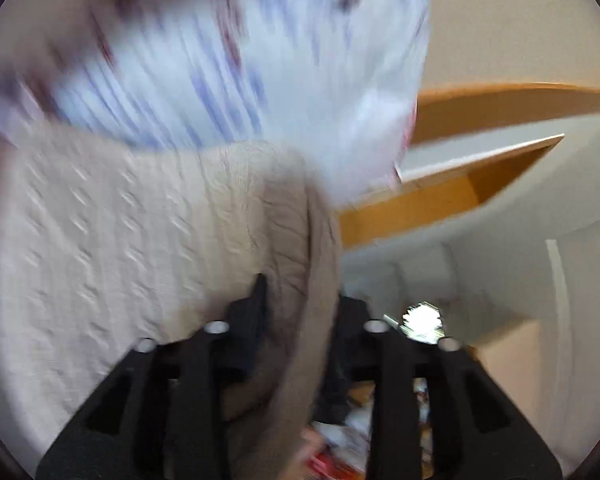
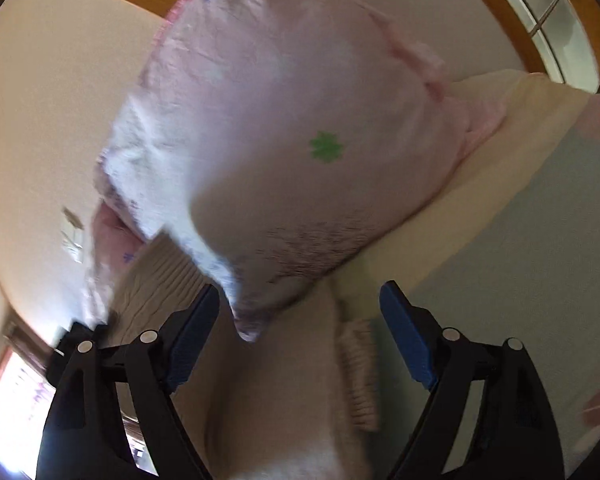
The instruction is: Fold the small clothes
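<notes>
My left gripper [image 1: 302, 292] is shut on a beige knitted garment [image 1: 140, 240], whose folded edge runs between the fingers and hangs in front of the camera. In the right wrist view the same beige garment [image 2: 284, 380] lies between and below the fingers of my right gripper [image 2: 300, 300], which is open and holds nothing. The left wrist view is blurred by motion.
A blue-striped white cloth [image 1: 240, 60] hangs behind the garment. A pink pillow [image 2: 300, 120] with a green flower lies on a bed with a cream and pale green cover [image 2: 500, 240]. A wooden shelf [image 1: 460, 184], white walls and a window [image 2: 540, 20] surround the bed.
</notes>
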{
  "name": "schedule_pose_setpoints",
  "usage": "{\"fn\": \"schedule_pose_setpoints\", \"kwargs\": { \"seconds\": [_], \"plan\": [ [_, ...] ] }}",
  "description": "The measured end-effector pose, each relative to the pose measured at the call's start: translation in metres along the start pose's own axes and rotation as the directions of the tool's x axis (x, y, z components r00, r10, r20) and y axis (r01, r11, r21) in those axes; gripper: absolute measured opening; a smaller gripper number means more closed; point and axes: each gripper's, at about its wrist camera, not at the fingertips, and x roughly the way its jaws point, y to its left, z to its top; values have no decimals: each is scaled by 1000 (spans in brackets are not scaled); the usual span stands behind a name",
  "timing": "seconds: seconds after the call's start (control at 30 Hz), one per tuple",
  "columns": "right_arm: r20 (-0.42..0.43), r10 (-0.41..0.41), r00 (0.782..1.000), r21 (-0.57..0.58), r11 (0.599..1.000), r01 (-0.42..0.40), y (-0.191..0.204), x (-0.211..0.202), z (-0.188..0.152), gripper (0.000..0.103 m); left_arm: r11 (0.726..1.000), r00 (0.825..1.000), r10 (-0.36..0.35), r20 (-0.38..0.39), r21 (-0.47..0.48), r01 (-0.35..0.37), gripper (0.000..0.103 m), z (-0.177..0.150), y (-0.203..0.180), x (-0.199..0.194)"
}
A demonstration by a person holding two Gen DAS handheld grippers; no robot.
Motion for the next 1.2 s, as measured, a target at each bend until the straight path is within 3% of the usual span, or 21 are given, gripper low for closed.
{"fn": "schedule_pose_setpoints", "kwargs": {
  "seconds": [0.07,0.1,0.17,0.2,0.27,0.33,0.47,0.57,0.63,0.67,0.7,0.77,0.83,0.87,0.93,1.0,1.03,1.1,1.13,1.2],
  "plan": [
    [-22,-11,1000,41,999,12,-14,0,5,86,999,999,-19,-49,-39,18,45,-6,6,19],
    [-34,4,999,73,997,-2,-21,0,6,88,1000,999,7,-40,2,-7,49,-10,3,15],
    [-77,39,996,124,992,-29,-29,3,9,93,989,995,97,31,111,-100,74,-15,-6,-10],
    [-105,42,994,128,991,-29,-29,6,9,99,972,982,161,97,157,-175,79,-17,-9,-29],
    [-192,23,981,118,993,0,-26,19,6,101,917,932,305,195,205,-343,86,-19,-9,-60],
    [-281,-11,960,105,994,42,-22,34,-2,101,852,867,459,196,179,-492,86,-18,8,-73],
    [-388,-10,921,73,996,42,-16,52,-19,100,803,815,576,63,142,-579,86,-26,45,-53],
    [-403,-32,915,35,998,50,-13,53,-25,92,766,780,626,11,180,-617,86,-34,57,-25],
    [-428,-54,902,27,997,73,-15,58,-32,63,747,772,634,48,222,-627,87,-39,53,-12],
    [-426,-60,903,23,997,77,-15,59,-33,62,750,774,632,37,222,-623,84,-33,50,-4],
    [-426,-44,904,31,997,64,-15,59,-35,52,750,776,628,60,217,-625,79,-34,49,-2],
    [-415,4,910,70,997,27,-17,57,-37,46,762,785,617,59,205,-614,53,-31,53,-7],
    [-390,89,916,102,993,-53,-8,53,-37,42,806,826,563,44,193,-560,38,-24,44,-24],
    [-392,148,908,123,987,-108,-3,52,-39,42,827,846,533,32,193,-528,37,-26,38,-39],
    [-428,254,867,144,967,-212,17,59,-53,41,805,837,541,81,238,-543,37,-32,22,-69],
    [-468,271,841,105,962,-252,40,72,-70,43,758,807,568,164,276,-590,40,-36,9,-105],
    [-503,219,836,46,973,-228,55,84,-83,49,726,778,598,194,280,-628,45,-35,7,-116],
    [-541,69,838,-85,987,-136,70,98,-97,52,614,665,696,270,257,-747,54,-32,7,-135],
    [-508,5,861,-133,988,-84,72,95,-97,56,564,616,730,297,247,-788,59,-34,7,-143],
    [-412,47,910,-117,988,-104,69,78,-87,59,503,574,732,367,277,-819,70,-50,-2,-161]
  ]
}}
